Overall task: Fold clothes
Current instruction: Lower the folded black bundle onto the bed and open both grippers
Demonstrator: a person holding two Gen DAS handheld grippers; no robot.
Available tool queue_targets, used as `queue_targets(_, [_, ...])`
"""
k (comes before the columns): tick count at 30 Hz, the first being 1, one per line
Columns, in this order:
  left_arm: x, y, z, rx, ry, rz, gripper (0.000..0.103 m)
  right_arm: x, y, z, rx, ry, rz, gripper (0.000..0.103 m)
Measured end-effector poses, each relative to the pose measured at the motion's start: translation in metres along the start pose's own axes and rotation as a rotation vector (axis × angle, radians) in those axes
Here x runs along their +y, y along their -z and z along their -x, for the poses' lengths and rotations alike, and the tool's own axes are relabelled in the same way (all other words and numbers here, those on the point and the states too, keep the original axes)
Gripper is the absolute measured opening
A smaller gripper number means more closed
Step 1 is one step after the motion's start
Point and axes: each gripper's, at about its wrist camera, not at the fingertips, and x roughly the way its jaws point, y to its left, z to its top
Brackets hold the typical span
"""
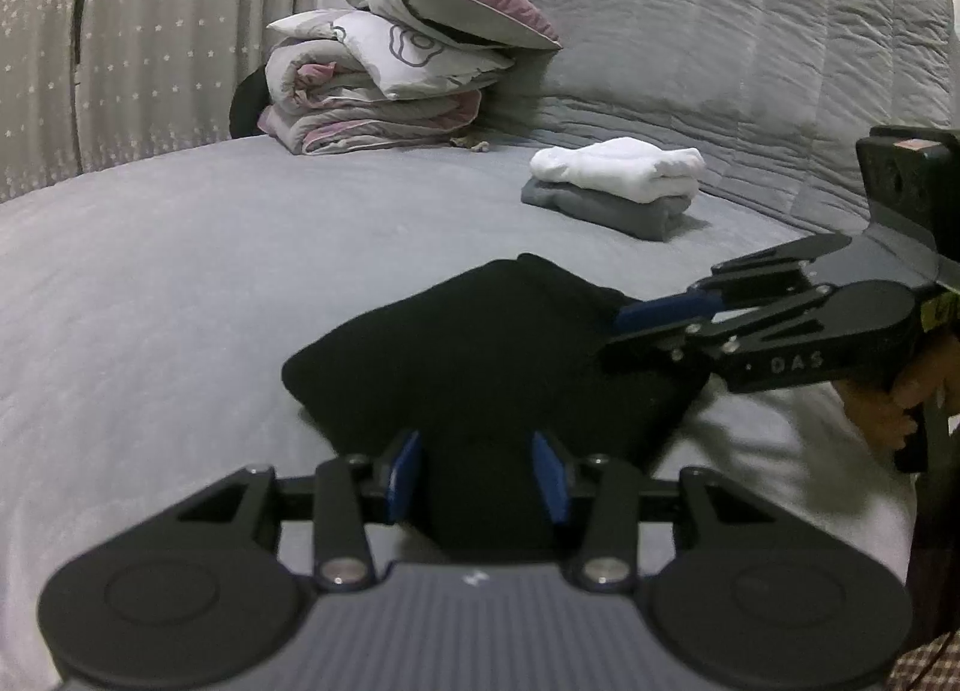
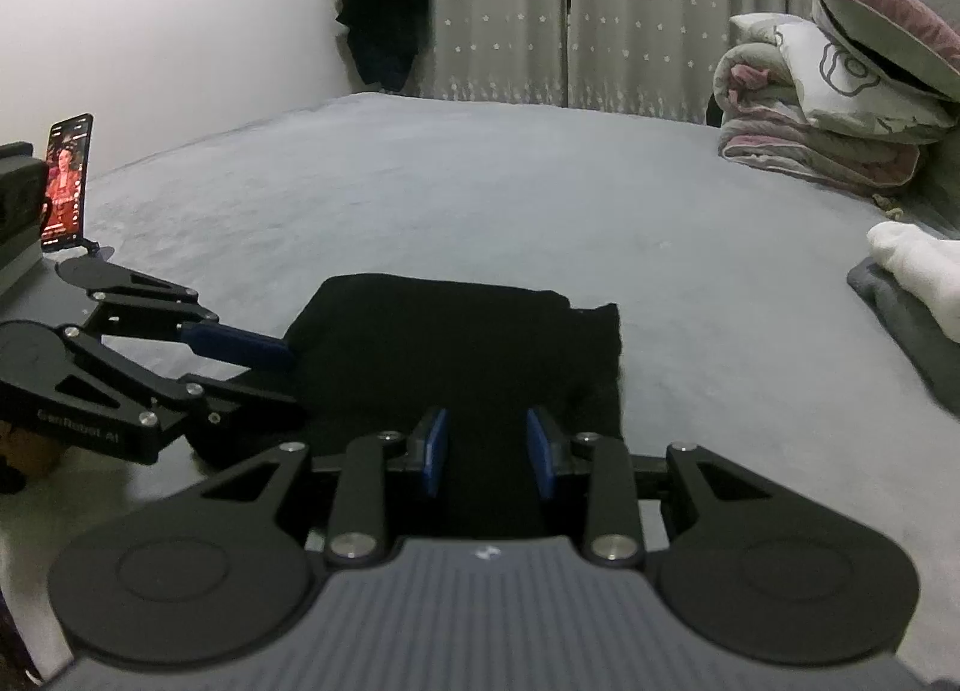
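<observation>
Black folded garment flat, long axis unclear.

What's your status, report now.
Left gripper open, right gripper open, both at the folded black garment. Garment flat on the bed. Nothing in the way; folded white-and-grey pile sits apart.

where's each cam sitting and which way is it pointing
Left wrist: on the left tongs, looking across the bed to the headboard; right tongs and a hand show.
Right wrist: on the right tongs, looking towards the curtains; left tongs show.
Shared: black garment, bedding pile, folded stack.
</observation>
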Motion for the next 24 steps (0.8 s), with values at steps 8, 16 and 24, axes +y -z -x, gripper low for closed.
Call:
queue_targets(8, [0.001,0.004,0.007,0.006,0.009,0.011,0.045,-0.002,0.007,0.014,-0.004,0.022,0.005,0.033])
queue_targets(16, [0.006,0.011,0.017,0.020,0.018,0.029,0.050,-0.015,0.007,0.019,0.012,0.040,-0.040,0.033])
queue_targets(24, [0.007,0.019,0.025,0.073,0.047,0.013,0.056,-0.018,0.008,0.022,0.020,0.049,-0.049,0.033])
